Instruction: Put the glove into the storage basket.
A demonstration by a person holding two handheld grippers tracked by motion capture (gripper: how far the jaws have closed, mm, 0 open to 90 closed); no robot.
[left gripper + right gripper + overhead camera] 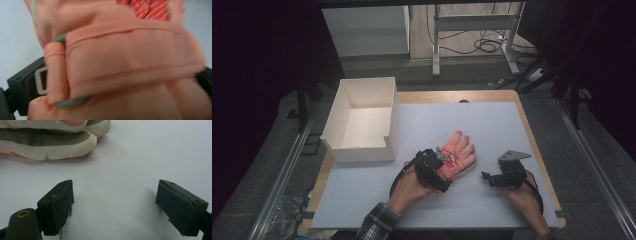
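High view shows the pink glove (458, 152) lying flat on the bench (492, 125), outside the white box (362, 120). Left claw (443, 161) sits at its cuff, grip unclear; right claw (486, 176) gapes wide and empty beside it. Boxing it seemingly remains.

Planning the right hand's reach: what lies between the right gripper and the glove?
Bare mat between right gripper and glove, in the right gripper view.

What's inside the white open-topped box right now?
The white open-topped box shows bare white floor and walls, nothing on the visible part. Its near wall hides the strip of floor just behind it.
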